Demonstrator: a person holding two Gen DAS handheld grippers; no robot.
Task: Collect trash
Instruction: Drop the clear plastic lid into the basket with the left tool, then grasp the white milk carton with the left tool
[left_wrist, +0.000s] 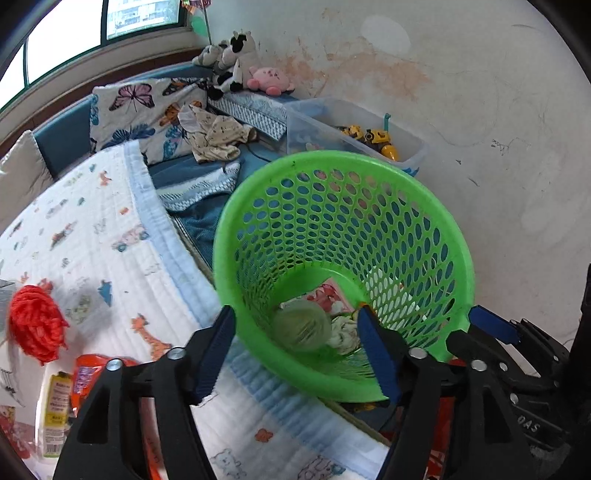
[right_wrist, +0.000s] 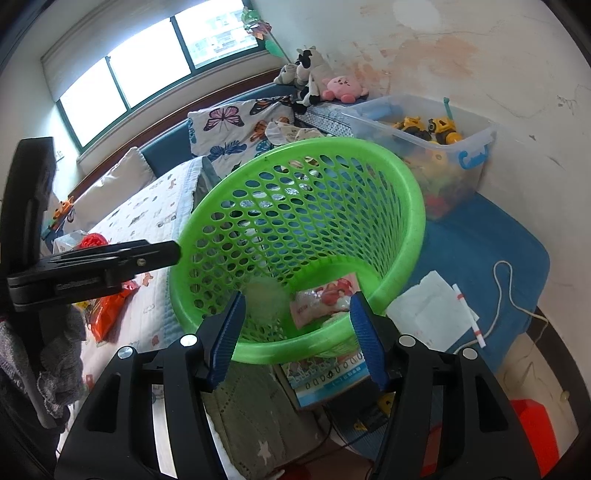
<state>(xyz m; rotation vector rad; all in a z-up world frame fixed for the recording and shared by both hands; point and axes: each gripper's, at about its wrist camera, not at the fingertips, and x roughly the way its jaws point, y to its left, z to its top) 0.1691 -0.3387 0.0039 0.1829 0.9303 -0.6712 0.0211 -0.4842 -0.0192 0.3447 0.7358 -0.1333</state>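
- A white wall (left_wrist: 461, 110) is seen on the right, marked with reddish-brown stains and dark scuffs.
- A wide window (right_wrist: 147, 70) with dark green frames is set in the far wall; strong daylight is let in through it.
- A bed (right_wrist: 480, 236) with a blue sheet is placed against the wall.
- A white quilt (left_wrist: 92, 229) printed with small animals is spread over the bed.
- A butterfly-patterned pillow (left_wrist: 140, 107) is propped at the blue headboard (left_wrist: 66, 129).
- Plush toys (left_wrist: 240, 62) are piled in the corner.
- A clear plastic bin (right_wrist: 443, 144) of toy vehicles is stood beside the wall.
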